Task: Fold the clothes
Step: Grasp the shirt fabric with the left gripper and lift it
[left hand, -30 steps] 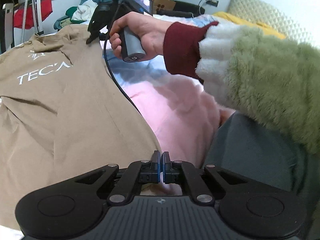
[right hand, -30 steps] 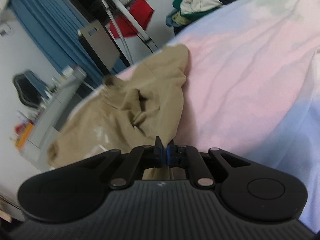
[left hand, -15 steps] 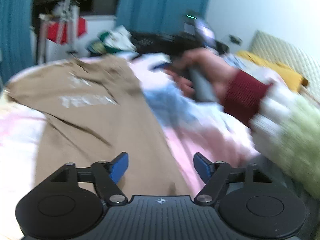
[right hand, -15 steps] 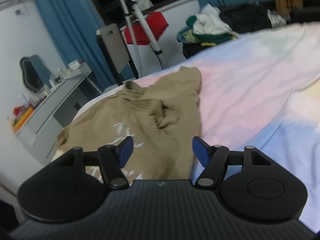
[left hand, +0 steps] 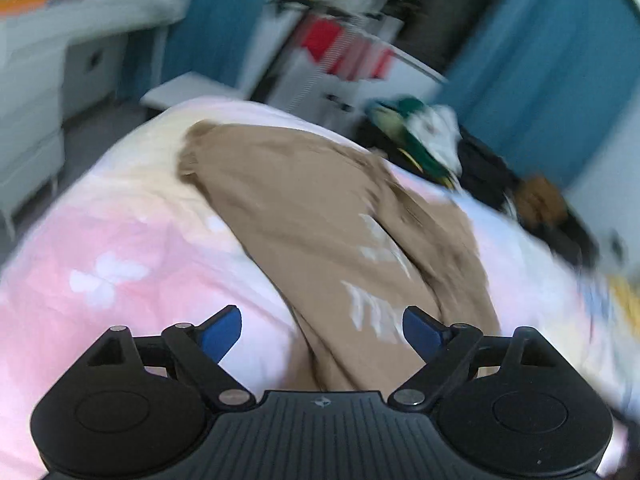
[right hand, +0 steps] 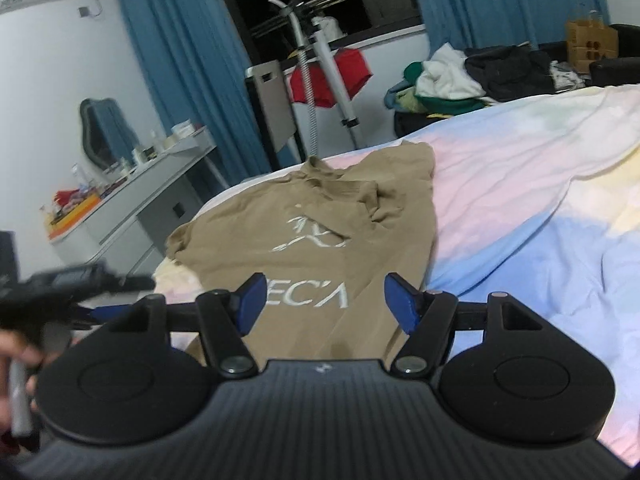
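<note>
Tan shirt (right hand: 320, 232) lay flat on bedspread (right hand: 520, 200), long axis running away ahead of both empty, spread grippers, left gripper's (left hand: 320, 332) jaws just widened, right gripper (right hand: 324, 300) above its hem

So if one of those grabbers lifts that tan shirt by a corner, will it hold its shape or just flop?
Probably flop: the tan shirt lies limp on the bedspread, with soft creases near its collar. It looks like thin fabric, so likely light. The rest would probably drag behind and bunch up, undoing the sleeve already folded in.
</note>
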Available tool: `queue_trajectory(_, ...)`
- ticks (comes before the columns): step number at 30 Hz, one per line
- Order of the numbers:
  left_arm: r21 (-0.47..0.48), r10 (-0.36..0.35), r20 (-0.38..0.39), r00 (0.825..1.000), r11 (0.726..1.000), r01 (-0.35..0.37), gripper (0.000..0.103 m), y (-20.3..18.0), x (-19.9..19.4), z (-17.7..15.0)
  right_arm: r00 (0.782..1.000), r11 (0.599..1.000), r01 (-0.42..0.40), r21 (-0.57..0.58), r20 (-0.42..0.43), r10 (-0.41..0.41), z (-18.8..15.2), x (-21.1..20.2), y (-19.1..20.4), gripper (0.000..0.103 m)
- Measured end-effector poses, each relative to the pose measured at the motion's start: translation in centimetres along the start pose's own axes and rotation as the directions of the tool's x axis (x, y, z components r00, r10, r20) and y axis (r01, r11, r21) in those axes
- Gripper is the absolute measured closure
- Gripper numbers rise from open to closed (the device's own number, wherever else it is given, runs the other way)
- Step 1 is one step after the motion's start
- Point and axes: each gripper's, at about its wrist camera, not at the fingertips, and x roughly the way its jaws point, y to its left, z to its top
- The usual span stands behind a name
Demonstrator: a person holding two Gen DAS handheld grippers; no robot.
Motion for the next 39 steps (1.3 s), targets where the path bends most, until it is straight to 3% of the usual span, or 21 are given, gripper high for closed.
queue_trajectory(2, -0.051, -0.049, 0.025, 0.998, 0.997, 0.050, 0.014, 2.5, 3.4, 1.8, 0.997, 0.998, 0.057, -0.006, 0.045, -0.057, -0.2, 0.7, -0.5, 0.036)
queue_trajectory(8, -0.271, 0.001, 0.116, 0.993, 0.962, 0.030, 0.015, 7.8, 10.7, 3.3, 0.996, 0.987, 0.086, 0.134, 0.023, -0.090, -0.2, 3.7, -3.9, 0.036)
queue_trajectory(11, -0.277, 0.038, 0.209, 0.977, 0.961, 0.022, 0.016, 8.6, 12.7, 4.5, 0.995, 0.981, 0.095, 0.166, 0.006, -0.097, -0.5, 5.2, -4.9, 0.035)
queue_trajectory(15, -0.253, 0.089, 0.271, 0.958, 0.967, -0.019, 0.018, 8.7, 15.2, 7.5, 0.995, 0.979, 0.100, 0.177, -0.004, -0.101, -0.8, 7.2, -5.2, 0.034)
queue_trajectory(18, -0.175, 0.178, 0.323, 0.930, 0.977, -0.126, 0.040, 7.7, 16.4, 9.7, 0.994, 0.979, 0.108, 0.171, -0.015, -0.107, -0.9, 8.3, -5.3, 0.034)
queue_trajectory(20, -0.121, 0.215, 0.324, 0.921, 0.975, -0.185, 0.063, 6.7, 17.0, 10.2, 0.994, 0.979, 0.112, 0.169, -0.029, -0.108, -1.0, 9.0, -5.4, 0.034)
queue_trajectory(21, -0.099, 0.223, 0.323, 0.920, 0.974, -0.202, 0.068, 6.2, 17.1, 10.3, 0.993, 0.980, 0.113, 0.166, -0.035, -0.109, -1.0, 9.2, -5.4, 0.034)
queue_trajectory(22, -0.073, 0.221, 0.331, 0.918, 0.975, -0.208, 0.086, 5.5, 17.2, 10.5, 0.993, 0.980, 0.115, 0.165, -0.039, -0.110, -1.1, 9.4, -5.4, 0.034)
queue_trajectory(23, -0.036, 0.223, 0.345, 0.912, 0.974, -0.224, 0.092, 4.5, 17.1, 10.4, 0.993, 0.979, 0.117, 0.167, -0.038, -0.112, -1.1, 9.4, -5.5, 0.034)
queue_trajectory(26, 0.112, 0.262, 0.382, 0.886, 0.939, -0.325, 0.096, 0.8, 16.7, 10.5, 0.993, 0.977, 0.119, 0.179, -0.038, -0.114, -0.9, 9.2, -5.6, 0.034)
queue_trajectory(30, 0.268, 0.248, 0.415, 0.875, 0.886, -0.378, 0.096, -5.4, 16.0, 10.8, 0.992, 0.974, 0.122, 0.190, -0.030, -0.119, -0.6, 8.3, -5.7, 0.035)
queue_trajectory(34, 0.439, 0.185, 0.449, 0.874, 0.807, -0.396, 0.096, -13.3, 15.8, 10.1, 0.993, 0.971, 0.119, 0.208, -0.026, -0.117, -0.5, 7.3, -6.0, 0.035)
queue_trajectory(39, 0.574, 0.138, 0.422, 0.896, 0.724, -0.382, 0.096, -22.6, 19.0, 7.1, 0.992, 0.965, 0.123, 0.231, -0.021, -0.121, -0.4, 6.5, -6.8, 0.034)
